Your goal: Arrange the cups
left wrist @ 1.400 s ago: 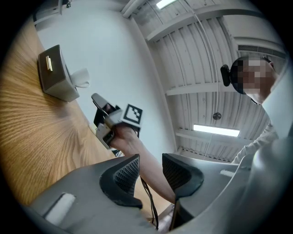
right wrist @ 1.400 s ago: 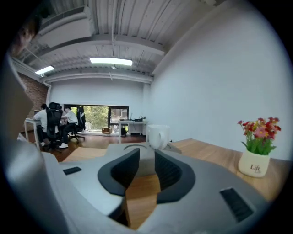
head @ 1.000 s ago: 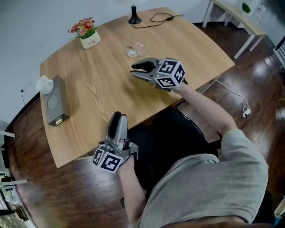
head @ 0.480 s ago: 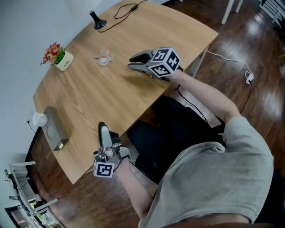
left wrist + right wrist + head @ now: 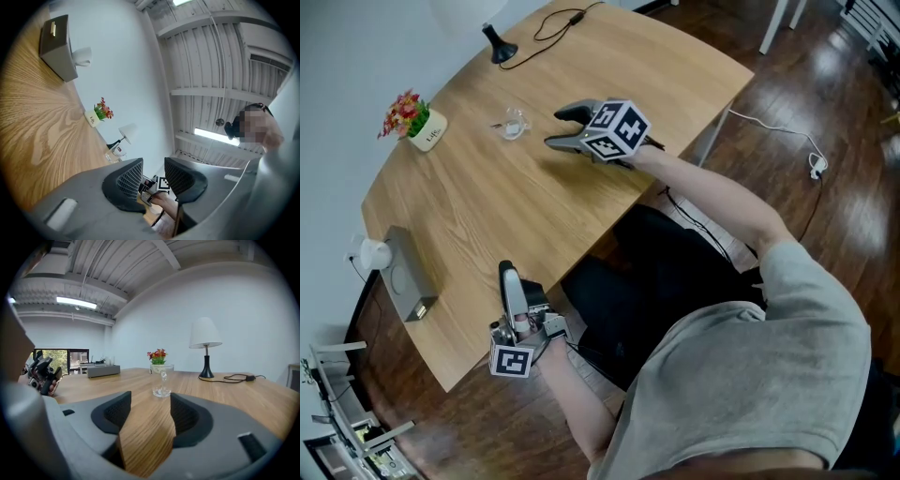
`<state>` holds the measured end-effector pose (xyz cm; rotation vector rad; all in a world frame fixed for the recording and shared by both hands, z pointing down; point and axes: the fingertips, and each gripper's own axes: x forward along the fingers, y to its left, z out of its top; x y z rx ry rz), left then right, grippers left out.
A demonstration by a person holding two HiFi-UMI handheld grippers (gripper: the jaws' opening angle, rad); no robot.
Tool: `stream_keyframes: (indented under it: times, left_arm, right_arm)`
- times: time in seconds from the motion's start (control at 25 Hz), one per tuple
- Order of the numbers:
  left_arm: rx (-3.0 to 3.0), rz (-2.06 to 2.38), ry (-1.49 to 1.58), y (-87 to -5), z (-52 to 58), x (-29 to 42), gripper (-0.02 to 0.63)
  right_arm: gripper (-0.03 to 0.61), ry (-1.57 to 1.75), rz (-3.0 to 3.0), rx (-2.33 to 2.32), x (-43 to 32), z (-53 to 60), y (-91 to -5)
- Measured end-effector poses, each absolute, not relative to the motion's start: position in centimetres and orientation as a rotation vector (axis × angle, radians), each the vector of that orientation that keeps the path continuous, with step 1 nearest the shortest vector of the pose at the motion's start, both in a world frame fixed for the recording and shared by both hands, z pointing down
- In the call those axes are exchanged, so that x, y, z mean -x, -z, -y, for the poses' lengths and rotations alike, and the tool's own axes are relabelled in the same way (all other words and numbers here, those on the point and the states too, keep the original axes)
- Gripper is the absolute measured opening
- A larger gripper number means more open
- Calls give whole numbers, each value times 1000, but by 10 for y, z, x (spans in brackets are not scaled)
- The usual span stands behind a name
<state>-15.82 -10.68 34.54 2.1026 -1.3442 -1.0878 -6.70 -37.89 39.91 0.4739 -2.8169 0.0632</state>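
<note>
The right claw point(image 5: 150, 403) is opening, and its two dark ribbed pads stand wide apart with only bare wood grain showing between them. It hovers low over the desk point(image 5: 534, 206), pointing along the top toward the far side. Straight ahead of its tips, near but not touching, a clear glass cup point(image 5: 161, 380) stands upright on the wood (the only cup that can be made out in any view). Directly behind the cup in the right gripper view sits a small white pot of red and yellow flowers point(image 5: 158, 361); the head view shows the pot off to the cup's left, close to the desk's edge by the wall. A black-stemmed lamp with a white shade point(image 5: 205, 348) stands farther back to the right, and its black cable point(image 5: 239, 378) trails across the wood.

The left claw point(image 5: 153, 176) is at the desk's near edge, well apart from the cup. Its pads are a narrow gap apart and hold nothing; through the gap the other hand and its marker cube show far off. A grey tissue box point(image 5: 405, 274) lies at the desk's left end, with a white tissue poking from it. Dark wooden floor point(image 5: 787, 112) surrounds the desk.
</note>
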Motion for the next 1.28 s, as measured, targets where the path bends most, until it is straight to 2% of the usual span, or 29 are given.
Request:
stream_keyframes:
  times: [0.16, 0.52, 0.84, 0.88, 0.92, 1.0, 1.28]
  left_arm:
    - [-2107, 1344, 1082, -346, 107, 157, 143]
    - [-2100, 1360, 1061, -351, 107, 160, 143]
    - [-2089, 1377, 1075, -349, 105, 165, 143]
    - [-2087, 1378, 1077, -349, 105, 165, 143]
    - [-2086, 1379, 1077, -349, 105, 165, 142]
    - [-2089, 1381, 1074, -349, 106, 164, 143]
    - [-2089, 1368, 1063, -348, 108, 160, 142]
  right_arm:
    - [227, -37, 2800, -535, 90, 403, -394]
    - [206, 91, 2685, -511, 134, 429, -388]
    - [175, 57, 2605, -551, 135, 444, -403]
    - [164, 50, 2598, -556, 134, 446, -405]
    - [100, 40, 2596, -558, 133, 447, -407]
    - [43, 13, 2603, -556, 133, 448, -406]
    - [44, -39, 2689, -453, 143, 424, -387]
